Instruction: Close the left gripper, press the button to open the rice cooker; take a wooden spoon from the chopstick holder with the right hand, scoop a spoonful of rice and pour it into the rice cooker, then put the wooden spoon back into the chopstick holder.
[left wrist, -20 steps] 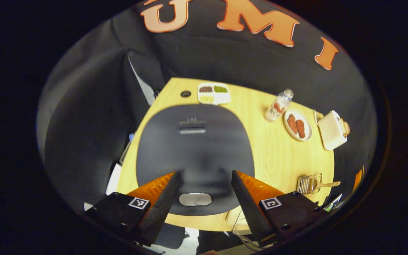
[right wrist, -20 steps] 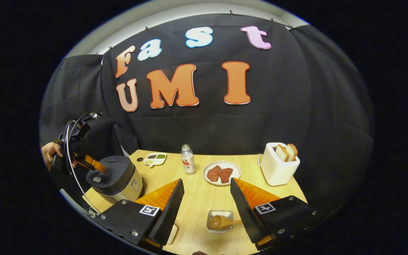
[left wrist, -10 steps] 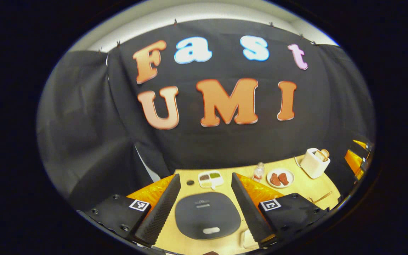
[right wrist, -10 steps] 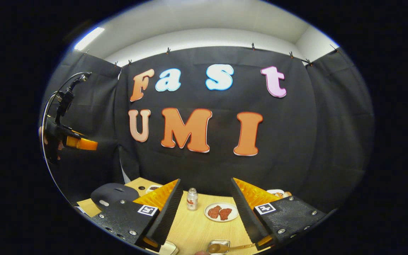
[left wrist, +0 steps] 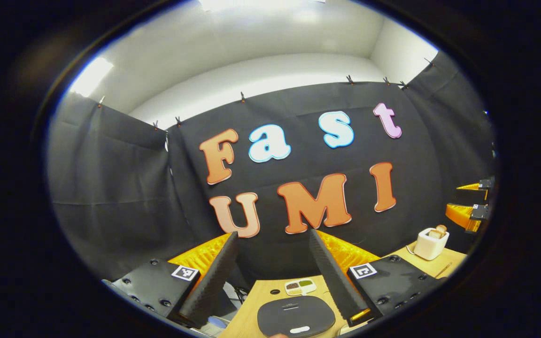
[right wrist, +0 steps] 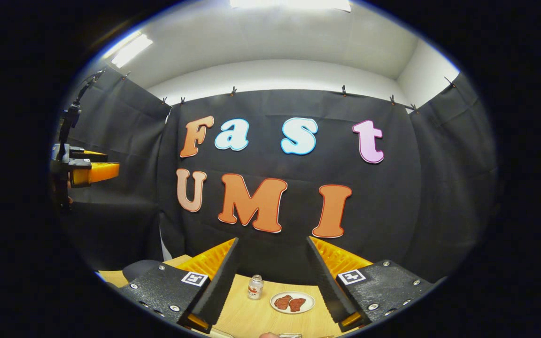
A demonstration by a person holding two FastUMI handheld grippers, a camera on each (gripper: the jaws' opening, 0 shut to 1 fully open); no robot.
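My left gripper is open, held high and level, with nothing between its fingers. Far below it, at the bottom of the left gripper view, sits the dark rice cooker with its lid down and its pale button at the near edge. My right gripper is also open and empty, raised above the table. It shows too at the far right of the left gripper view as the right gripper. The left gripper hangs high at the left, over the rice cooker. The wooden spoon's handle lies near the table's right edge.
A divided dish lies behind the cooker. A white toaster with bread stands at the table's far right. A small bottle and a plate of meat sit mid-table. Black cloth walls the booth behind and on both sides.
Both grippers have risen and tilted up from the table, so the wall and ceiling have come into view. The left one has left the cooker lid. Both stayed open.
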